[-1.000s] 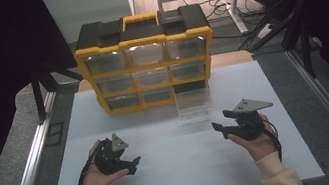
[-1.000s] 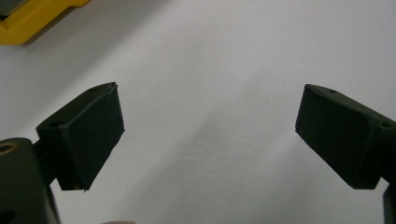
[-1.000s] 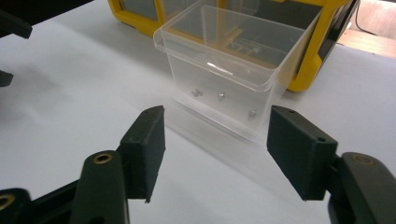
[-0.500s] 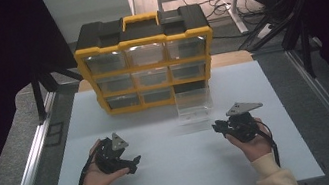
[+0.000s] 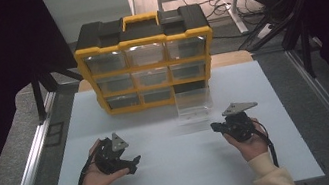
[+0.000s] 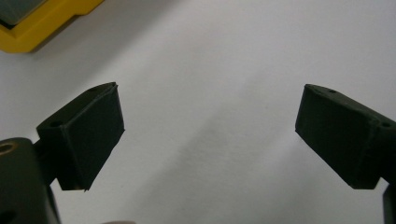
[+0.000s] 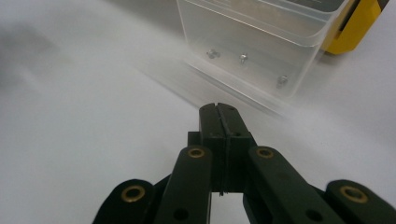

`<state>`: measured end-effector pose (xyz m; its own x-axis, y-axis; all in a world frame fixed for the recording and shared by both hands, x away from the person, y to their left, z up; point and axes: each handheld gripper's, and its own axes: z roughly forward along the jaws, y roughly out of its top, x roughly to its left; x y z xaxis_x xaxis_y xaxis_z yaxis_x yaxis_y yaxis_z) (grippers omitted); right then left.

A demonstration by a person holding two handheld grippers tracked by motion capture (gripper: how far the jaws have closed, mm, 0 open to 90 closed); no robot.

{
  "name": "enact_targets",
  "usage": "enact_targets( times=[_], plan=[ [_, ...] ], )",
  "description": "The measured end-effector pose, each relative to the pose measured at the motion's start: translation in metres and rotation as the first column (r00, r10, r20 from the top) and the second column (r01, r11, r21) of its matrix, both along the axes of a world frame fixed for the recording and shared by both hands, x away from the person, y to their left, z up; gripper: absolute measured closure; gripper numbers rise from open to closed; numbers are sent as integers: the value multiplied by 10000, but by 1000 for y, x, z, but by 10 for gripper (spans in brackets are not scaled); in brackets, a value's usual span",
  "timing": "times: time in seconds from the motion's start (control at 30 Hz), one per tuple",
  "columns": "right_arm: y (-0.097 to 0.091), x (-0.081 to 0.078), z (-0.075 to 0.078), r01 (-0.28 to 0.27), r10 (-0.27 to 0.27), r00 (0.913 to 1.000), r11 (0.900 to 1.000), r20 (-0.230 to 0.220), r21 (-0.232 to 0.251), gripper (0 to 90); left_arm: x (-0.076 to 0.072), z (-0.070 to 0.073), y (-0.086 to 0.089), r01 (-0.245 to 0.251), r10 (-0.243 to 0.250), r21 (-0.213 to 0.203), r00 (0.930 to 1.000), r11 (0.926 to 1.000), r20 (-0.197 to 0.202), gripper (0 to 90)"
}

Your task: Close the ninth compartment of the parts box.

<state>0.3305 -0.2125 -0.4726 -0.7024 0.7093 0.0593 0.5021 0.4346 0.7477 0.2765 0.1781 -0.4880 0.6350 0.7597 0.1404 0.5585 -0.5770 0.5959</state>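
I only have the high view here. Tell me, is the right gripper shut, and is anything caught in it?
Observer: The right gripper is shut. Its jaws have just been closing, and the pads now meet with nothing between them.
Operator: What's inside the clear drawer ahead of it?
Observer: The clear drawer holds three small metal pieces, which look like screws, lying on its floor.
Operator: And the left one?
Observer: The left gripper is wide open over the bare white table, with nothing between its pads.
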Motion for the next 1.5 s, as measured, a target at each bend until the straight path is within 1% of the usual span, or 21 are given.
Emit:
enact_targets(
  times=[0.13, 0.2, 0.27, 0.37, 0.4, 0.5, 0.57, 0.7, 0.77, 0.87, 1.03, 1.13, 1.2, 1.27, 1.3, 1.37, 1.5],
  plan=[
    [1, 6, -3, 99, -99, 10000, 9999, -1, -29, 895, 0, 0, -2, 9, -9, 21, 10000, 10000, 16, 84],
    [2, 9, -5, 134, -134, 9999, 9999, 23, -100, 895, -1, 0, -2, 18, -18, 17, 10000, 10000, 24, 84],
    [5, 12, -7, 135, -133, 9999, 9995, 87, -288, 895, -1, -1, -2, 4, -4, 35, 10000, 10000, -23, 84],
    [8, 14, -8, 148, -145, 9998, 9993, 111, -339, 895, -1, -1, -1, 3, -3, 36, 10000, 10000, -22, 83],
    [8, 14, -8, 135, -131, 9998, 9994, 126, -325, 895, -1, -1, -1, 1, -1, -6, 10000, 10000, 7, 84],
    [11, 17, -10, 132, -128, 9999, 9993, 115, -351, 895, -1, -1, -2, 8, -11, -288, 9999, 9996, -104, 85],
    [11, 20, -11, 206, -202, 9997, 9993, 153, -319, 895, -2, -2, -3, 68, -70, -180, 9999, 9998, -100, 85],
    [11, 25, -10, 307, -299, 9992, 9990, 263, -310, 895, -2, -2, -3, 4, -6, -171, 9999, 9999, -119, 85],
    [11, 28, -10, 376, -369, 9989, 9989, 275, -262, 895, -2, -1, -3, 40, -41, -143, 10000, 9999, -58, 84],
    [14, 31, -11, 326, -319, 9992, 9991, 258, -273, 896, -2, 1, -2, -31, 31, -262, 10000, 9997, -14, 84],
    [17, 35, -14, 287, -280, 9993, 9991, 234, -322, 896, -2, 1, -2, -24, 24, -232, 10000, 9997, -38, 85],
    [19, 38, -16, 266, -257, 9994, 9989, 244, -385, 896, -2, 0, -2, -91, 89, -307, 9999, 9995, -69, 86],
    [18, 39, -17, 304, -295, 9992, 9989, 259, -356, 896, -2, 0, -2, -60, 58, -253, 10000, 9997, -79, 85],
    [18, 40, -17, 331, -322, 9991, 9989, 281, -322, 896, -2, 1, -2, -32, 31, -246, 10000, 9997, -28, 85],
    [17, 41, -16, 324, -314, 9991, 9990, 297, -319, 896, -2, 1, -2, -68, 67, -321, 10000, 9995, -19, 85],
    [17, 42, -17, 336, -328, 9990, 9991, 297, -272, 896, -2, 1, -1, -159, 160, -309, 9999, 9994, 30, 85],
    [20, 44, -17, 305, -294, 9989, 9991, 375, -292, 896, -2, 3, 1, -277, 287, -479, 9994, 9985, 204, 87]
  ],
)
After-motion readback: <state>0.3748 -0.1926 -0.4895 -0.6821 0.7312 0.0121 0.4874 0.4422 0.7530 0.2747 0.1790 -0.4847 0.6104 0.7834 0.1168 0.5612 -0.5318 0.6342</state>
